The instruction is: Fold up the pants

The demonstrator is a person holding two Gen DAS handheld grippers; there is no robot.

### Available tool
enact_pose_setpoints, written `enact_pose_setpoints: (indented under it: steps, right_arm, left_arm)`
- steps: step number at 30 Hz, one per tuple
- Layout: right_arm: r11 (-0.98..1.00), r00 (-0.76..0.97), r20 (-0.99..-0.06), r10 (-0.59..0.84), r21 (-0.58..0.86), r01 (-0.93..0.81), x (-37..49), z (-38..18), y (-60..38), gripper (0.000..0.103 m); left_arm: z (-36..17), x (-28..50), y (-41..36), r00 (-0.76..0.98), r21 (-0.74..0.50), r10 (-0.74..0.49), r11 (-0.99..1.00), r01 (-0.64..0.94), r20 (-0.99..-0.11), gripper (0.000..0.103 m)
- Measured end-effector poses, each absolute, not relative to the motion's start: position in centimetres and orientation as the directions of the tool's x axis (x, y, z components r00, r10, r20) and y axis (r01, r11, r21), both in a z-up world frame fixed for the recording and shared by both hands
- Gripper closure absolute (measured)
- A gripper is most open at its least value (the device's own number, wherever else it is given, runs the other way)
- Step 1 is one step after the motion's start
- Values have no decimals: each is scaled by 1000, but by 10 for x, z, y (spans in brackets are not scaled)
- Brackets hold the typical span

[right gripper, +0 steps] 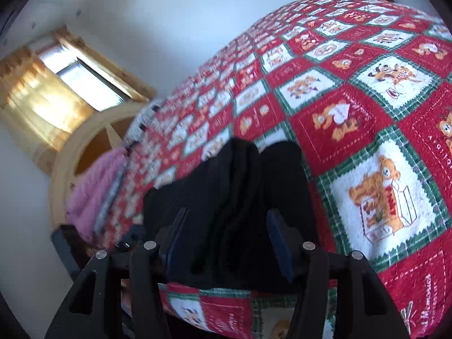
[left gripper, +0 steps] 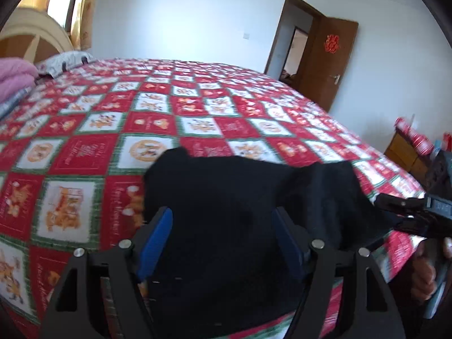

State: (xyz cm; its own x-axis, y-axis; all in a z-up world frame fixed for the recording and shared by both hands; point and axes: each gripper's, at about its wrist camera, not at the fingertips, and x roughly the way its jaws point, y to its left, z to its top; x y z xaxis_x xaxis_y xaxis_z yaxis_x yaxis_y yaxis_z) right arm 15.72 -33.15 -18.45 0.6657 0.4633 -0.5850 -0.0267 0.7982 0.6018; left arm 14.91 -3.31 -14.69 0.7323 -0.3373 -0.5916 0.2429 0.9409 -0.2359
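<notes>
The black pants (left gripper: 240, 192) lie bunched in a folded heap near the bed's front edge, on a red, white and green patchwork quilt (left gripper: 113, 130). My left gripper (left gripper: 221, 234) hovers over their near part, jaws wide apart, blue pads clear of the cloth. At the pants' right edge is my right gripper (left gripper: 387, 212), with a person's hand (left gripper: 423, 276) on its grip. In the right wrist view the pants (right gripper: 243, 175) run lengthwise between the spread fingers of the right gripper (right gripper: 227, 237); the pads do not seem to press them. The quilt (right gripper: 353, 113) fills the rest.
A pink blanket (left gripper: 14, 76) and a grey patterned pillow (left gripper: 65, 62) lie by the wooden headboard (left gripper: 36, 36) at the far left. A brown door (left gripper: 325, 65) stands open at the back right. A wooden nightstand (left gripper: 406, 149) with red items sits beside the bed.
</notes>
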Motion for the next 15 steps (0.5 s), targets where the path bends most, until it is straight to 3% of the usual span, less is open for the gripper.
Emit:
enact_pose_setpoints:
  steps: [3,4,5,6,12,15]
  right_arm:
    - [841,636,-642,428,541,-19,159,-190,-318,46]
    - [847,627,-650,429,531,-29,159,-191,-314,51]
    - [852,624,-652,432,522,-43,158,-191,-311,82]
    - [867,624,-660,418,496,-57,156,-188,-308,88]
    - [878,660,-637,398,474,-72,144,-172,-320,89]
    - [884,634,-679,370,467,-15,145,-185,-339,88]
  left_arm:
    - [-150,149,-30,734,-232,-329,944,236,-593,24]
    - [-151,149,-28,732,-244,-335,941,233,-593,23]
    - [-152,149,-27,731,-251,-337,940,230,-594,21]
    - [-153,149,-26,730,-255,-336,940,225,-595,19]
    - [-159,149,-26,727,-244,-321,946,215,-607,4]
    - [-172,153,-31,698,-235,-321,947,220,-640,3]
